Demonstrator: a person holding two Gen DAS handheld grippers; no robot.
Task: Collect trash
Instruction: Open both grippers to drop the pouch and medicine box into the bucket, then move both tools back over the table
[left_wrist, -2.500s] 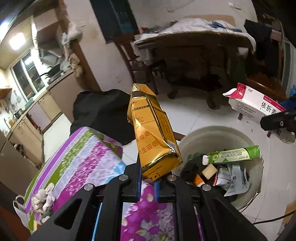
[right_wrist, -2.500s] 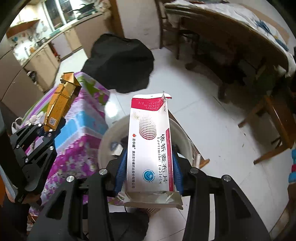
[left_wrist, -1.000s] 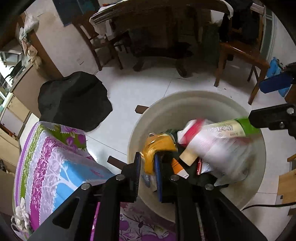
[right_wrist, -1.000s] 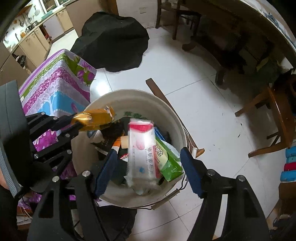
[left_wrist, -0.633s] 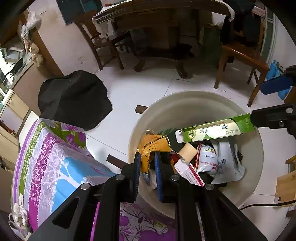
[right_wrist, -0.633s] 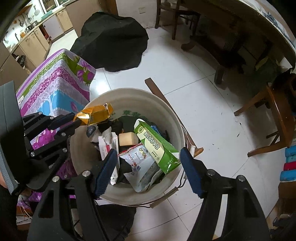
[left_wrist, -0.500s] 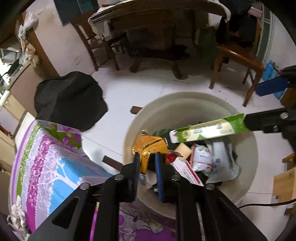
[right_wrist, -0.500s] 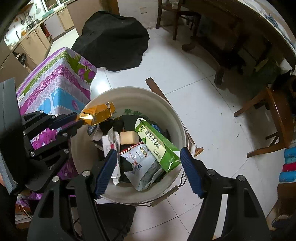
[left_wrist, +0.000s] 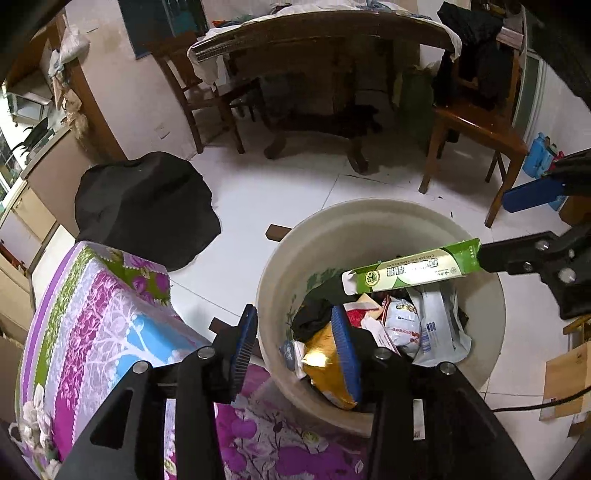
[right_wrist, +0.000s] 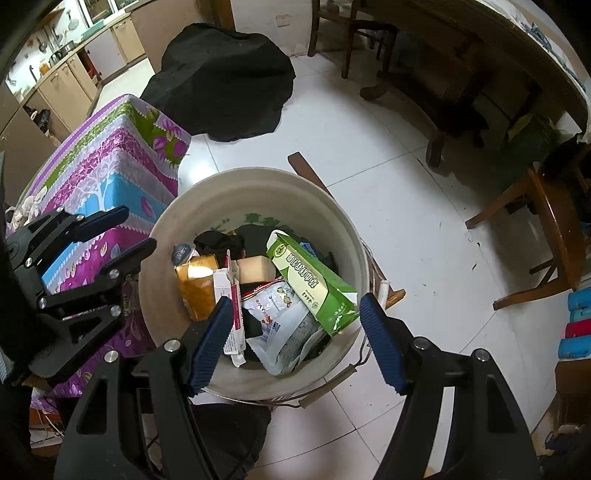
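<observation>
A round cream bin (left_wrist: 491, 332) (right_wrist: 258, 184) stands on the floor, holding trash. The gold carton (left_wrist: 328, 365) (right_wrist: 194, 288) lies loose inside it at the near side. The red-and-white box (right_wrist: 231, 295) lies beside it, with a green-and-white box (left_wrist: 413, 271) (right_wrist: 314, 284) and a white pouch (right_wrist: 280, 321). My left gripper (left_wrist: 295, 332) (right_wrist: 125, 232) is open and empty over the bin's near rim. My right gripper (right_wrist: 295, 325) is open and empty above the bin; one of its fingers (left_wrist: 509, 254) shows in the left wrist view.
A table with a purple floral cloth (left_wrist: 103, 317) (right_wrist: 110, 158) stands beside the bin. A black cloth heap (left_wrist: 144, 206) (right_wrist: 221, 74) lies on the white tile floor. A wooden dining table (left_wrist: 332, 40) and chairs (left_wrist: 476, 122) stand beyond.
My left gripper has opened and the gold carton has dropped into the bin. My right gripper earlier let the red-and-white box fall in and stays open.
</observation>
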